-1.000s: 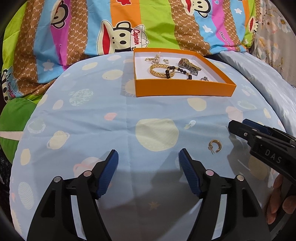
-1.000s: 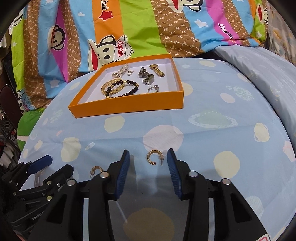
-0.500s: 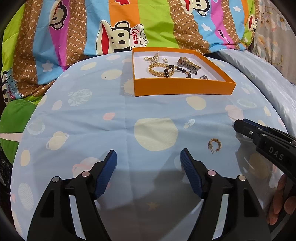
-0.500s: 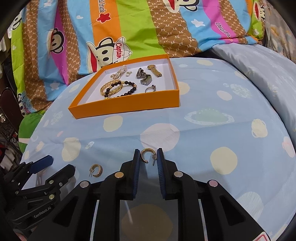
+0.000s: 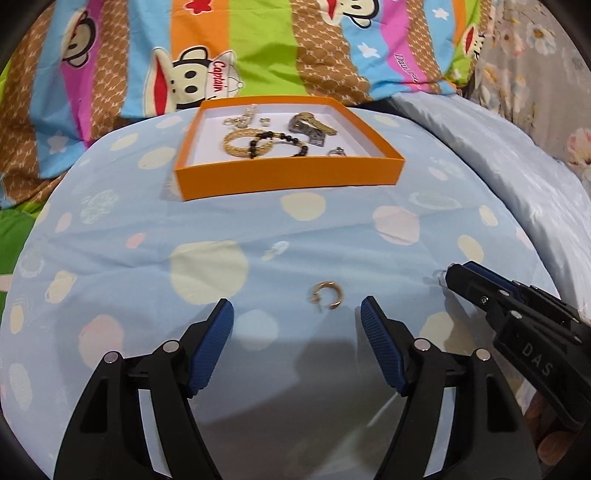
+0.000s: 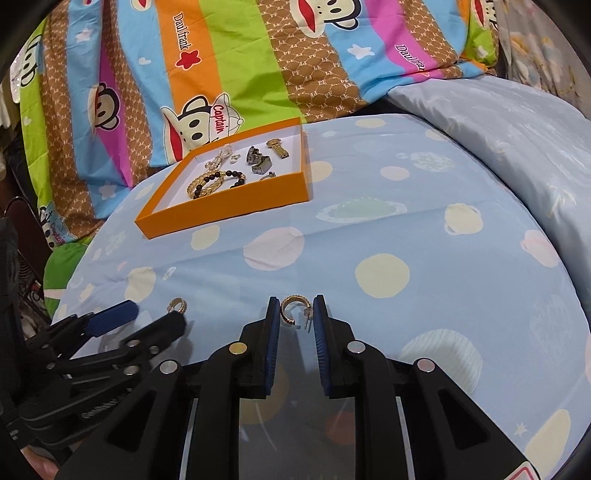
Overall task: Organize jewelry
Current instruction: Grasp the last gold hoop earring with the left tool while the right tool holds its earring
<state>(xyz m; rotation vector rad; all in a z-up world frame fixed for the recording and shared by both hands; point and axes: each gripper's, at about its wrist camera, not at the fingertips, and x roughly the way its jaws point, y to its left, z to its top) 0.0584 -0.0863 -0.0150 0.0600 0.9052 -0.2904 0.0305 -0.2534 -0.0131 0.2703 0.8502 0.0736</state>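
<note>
Right gripper (image 6: 296, 317) newly clamped on earring (image 6: 291, 308)

We read "Captain" in red on the cartoon monkey's cap (image 5: 221, 75) printed on the striped bedding (image 6: 236, 66) beyond the grippers, well ahead of both. On that bedding's stripes, "Daulfrank" runs down an orange band (image 6: 183, 31) and again, cut off, on a pink band (image 6: 410, 59); brown bands carry a repeated "PF" pattern. The right gripper (image 5: 454, 277) bears raised letters "DAS" on its black side.
</note>
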